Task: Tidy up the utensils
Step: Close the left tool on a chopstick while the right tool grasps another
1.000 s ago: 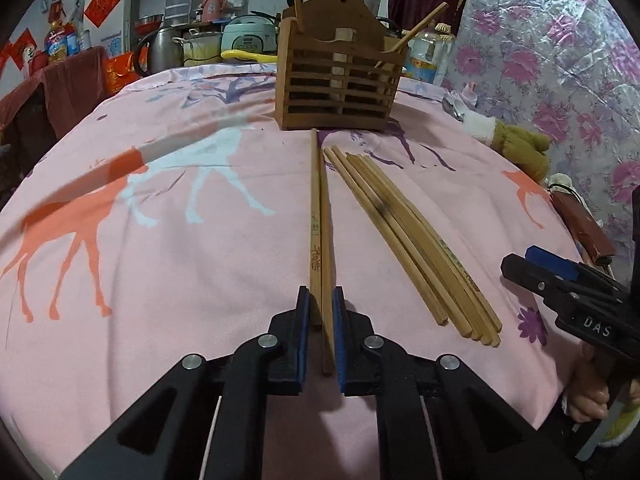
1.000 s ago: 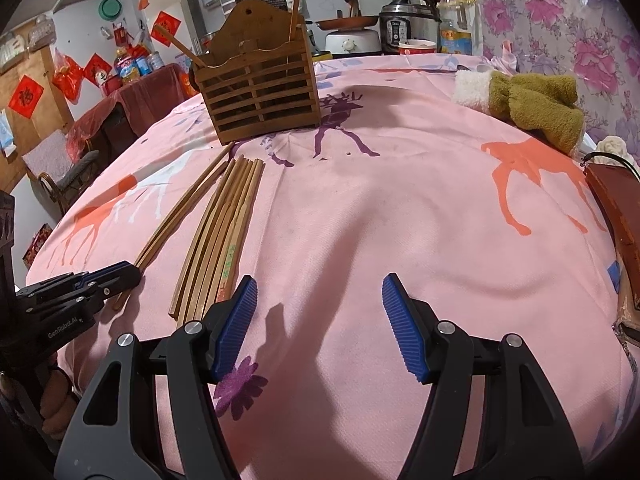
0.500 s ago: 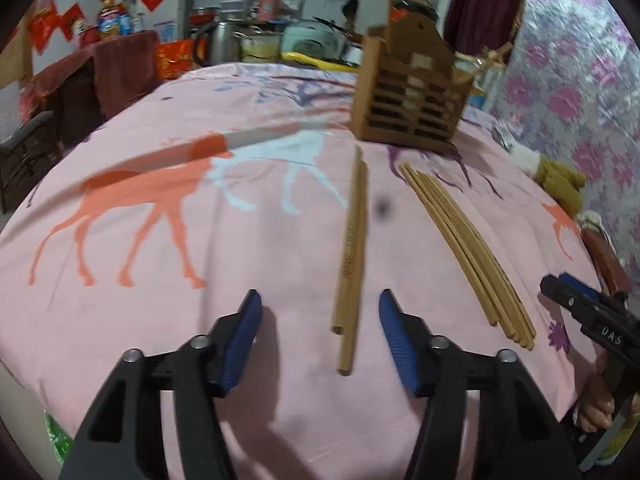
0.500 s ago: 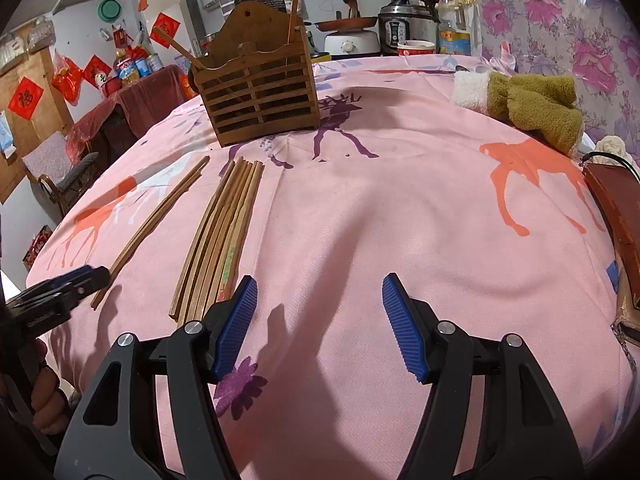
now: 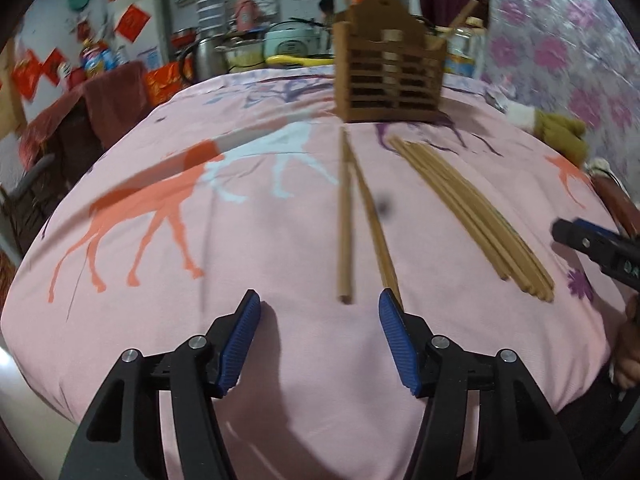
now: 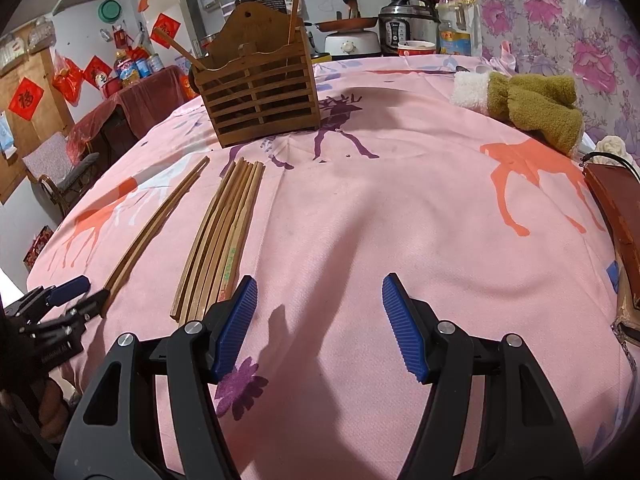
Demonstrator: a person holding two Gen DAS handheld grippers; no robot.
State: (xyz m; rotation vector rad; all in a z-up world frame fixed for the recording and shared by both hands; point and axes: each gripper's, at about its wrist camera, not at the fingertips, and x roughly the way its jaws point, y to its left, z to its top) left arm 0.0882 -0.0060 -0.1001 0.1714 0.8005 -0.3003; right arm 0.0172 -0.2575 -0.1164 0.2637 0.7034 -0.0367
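Two wooden chopsticks (image 5: 345, 232) lie loose on the pink cloth, splayed apart toward me. My left gripper (image 5: 317, 300) stands open just behind their near ends; one stick ends in front of the gap, the other runs up to the right pad. Several more chopsticks (image 5: 472, 216) lie bundled to the right, pointing at the slatted wooden holder (image 5: 390, 80), which has a couple of sticks in it. In the right wrist view my right gripper (image 6: 319, 284) is open over bare cloth, right of the bundle (image 6: 224, 236). The pair (image 6: 156, 224), the holder (image 6: 260, 100) and the left gripper (image 6: 91, 294) show there too.
An olive and white plush mitten (image 6: 532, 100) lies at the far right of the table. A brown leather case (image 6: 616, 216) sits at the right edge. Behind the table stand a rice cooker (image 6: 404, 26), bottles and pots. The cloth drops off at the near edge.
My left gripper has opened and let go of the two chopsticks, which now lie splayed on the cloth. It has also shifted sideways and turned a little. The right gripper has not moved.
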